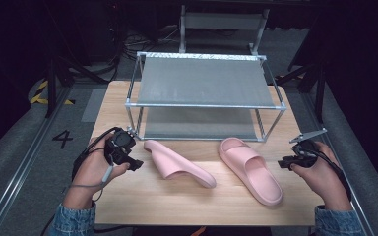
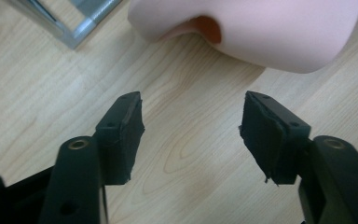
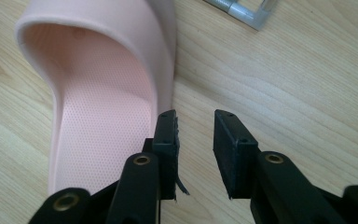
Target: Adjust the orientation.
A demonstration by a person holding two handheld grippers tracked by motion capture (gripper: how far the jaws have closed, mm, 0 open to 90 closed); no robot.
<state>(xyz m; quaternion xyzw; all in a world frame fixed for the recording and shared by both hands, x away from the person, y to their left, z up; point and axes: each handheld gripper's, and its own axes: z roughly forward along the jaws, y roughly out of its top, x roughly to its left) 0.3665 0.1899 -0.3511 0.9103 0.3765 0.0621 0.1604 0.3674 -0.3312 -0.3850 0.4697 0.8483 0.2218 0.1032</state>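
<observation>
High view: two pink slippers on the wooden worktop (image 1: 128,206) in front of a two-tier metal shoe rack (image 1: 204,93), neither on a shelf yet. Left slipper (image 1: 177,164) lies tipped on its side, long axis running from the rack's front-left corner toward the near right; right slipper (image 1: 250,169) sits sole-down, strap end toward the rack, long axis slightly diagonal. Left tongs (image 1: 133,163) just beside the tipped slipper's end, right tongs (image 1: 286,162) just right of the upright one. Left gripper view: left tongs (image 2: 191,135) released, only bare wood between the jaws, slipper (image 2: 261,32) ahead and not touching. Right gripper view: right tongs (image 3: 195,149) released with a narrower gap, nothing in it, slipper's side wall (image 3: 161,56) just beside one jaw. Risks, my read: a bite on the tipped slipper's rounded soft foam could squirm out or roll; the right jaw may shove the wall sideways rather than straddle it; a lifted slipper could clip the rack's front rail
</observation>
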